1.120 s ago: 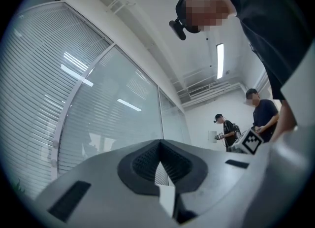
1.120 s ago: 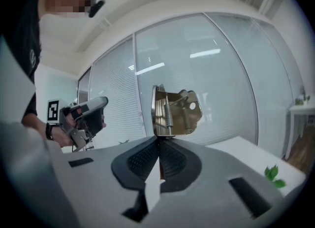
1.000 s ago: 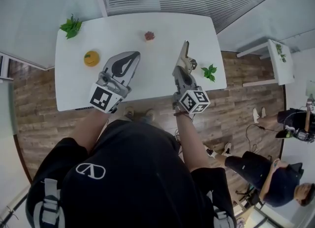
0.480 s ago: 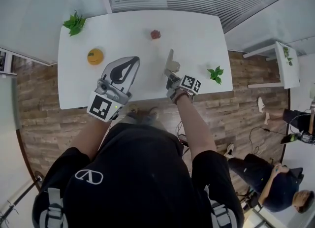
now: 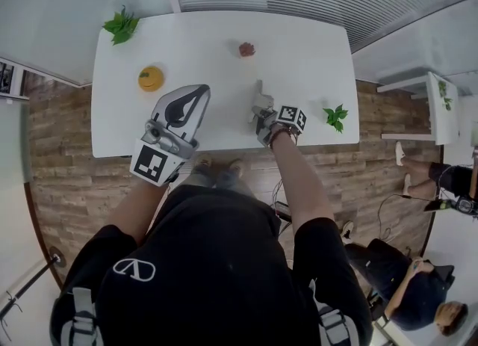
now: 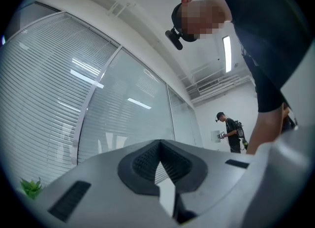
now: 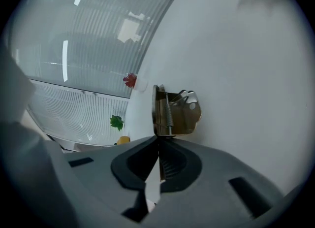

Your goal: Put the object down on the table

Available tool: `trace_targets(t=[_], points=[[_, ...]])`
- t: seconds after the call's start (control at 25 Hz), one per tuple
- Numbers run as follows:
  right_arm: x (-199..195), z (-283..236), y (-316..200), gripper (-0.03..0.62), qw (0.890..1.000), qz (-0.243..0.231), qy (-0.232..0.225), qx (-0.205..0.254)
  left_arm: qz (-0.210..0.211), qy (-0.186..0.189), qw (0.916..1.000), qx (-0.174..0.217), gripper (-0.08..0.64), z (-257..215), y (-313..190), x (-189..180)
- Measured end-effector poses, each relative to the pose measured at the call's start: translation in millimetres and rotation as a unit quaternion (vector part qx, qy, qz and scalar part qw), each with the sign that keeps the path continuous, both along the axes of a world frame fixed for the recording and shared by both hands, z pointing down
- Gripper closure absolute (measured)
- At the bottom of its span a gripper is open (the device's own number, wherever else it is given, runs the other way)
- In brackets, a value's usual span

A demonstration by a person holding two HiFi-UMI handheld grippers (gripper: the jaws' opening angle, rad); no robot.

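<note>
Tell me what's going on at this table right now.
A person is working two handheld grippers over a white table. The right gripper is shut on a small metal spring clip, held low near the table's front edge; whether the clip touches the surface is unclear. The left gripper is shut and empty, hovering beside it. An orange fruit, a small red item and two green sprigs lie elsewhere on the table.

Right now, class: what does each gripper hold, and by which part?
The right gripper pinches a metal tool by its near end; the sprung end sticks out. The left gripper is shut on nothing.
</note>
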State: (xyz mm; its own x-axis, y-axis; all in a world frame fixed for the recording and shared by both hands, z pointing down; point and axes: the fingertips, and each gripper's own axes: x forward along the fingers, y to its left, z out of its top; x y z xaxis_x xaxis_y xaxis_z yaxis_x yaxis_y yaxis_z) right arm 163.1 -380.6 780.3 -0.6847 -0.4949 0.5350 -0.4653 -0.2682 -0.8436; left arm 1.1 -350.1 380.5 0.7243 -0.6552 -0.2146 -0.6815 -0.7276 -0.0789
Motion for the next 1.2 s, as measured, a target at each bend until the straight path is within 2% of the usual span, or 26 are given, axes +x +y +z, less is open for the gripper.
trace_targets(t=[0.2,0.32,0.64,1.0,1.08,1.2], points=[[-1,8,4,0.572,0.999,-0.006,0.011,-0.038,-0.002,0.000,1.0000,0.001,0.555,0,0,-2],[-3,10,8,0.487,0.998,-0.008,0.017,-0.055,-0.002,0.001,1.0000,0.002,0.555,0,-1,-1],[2,12,10,0.402,0.997,0.004,0.032,-0.076,0.004,0.005,1.0000,0.003,0.555,1,-3,1],[17,4,25,0.387,0.995,0.014,0.059,-0.085,0.011,0.014,0.9998,-0.002,0.555,2,-3,3],[26,-7,28,0.390,0.995,0.029,0.061,-0.073,0.014,0.014,0.9998,-0.004,0.555,3,-3,5],[47,-36,27,0.444,0.996,0.053,0.071,-0.029,0.024,0.015,0.9996,-0.002,0.555,2,-5,13]])
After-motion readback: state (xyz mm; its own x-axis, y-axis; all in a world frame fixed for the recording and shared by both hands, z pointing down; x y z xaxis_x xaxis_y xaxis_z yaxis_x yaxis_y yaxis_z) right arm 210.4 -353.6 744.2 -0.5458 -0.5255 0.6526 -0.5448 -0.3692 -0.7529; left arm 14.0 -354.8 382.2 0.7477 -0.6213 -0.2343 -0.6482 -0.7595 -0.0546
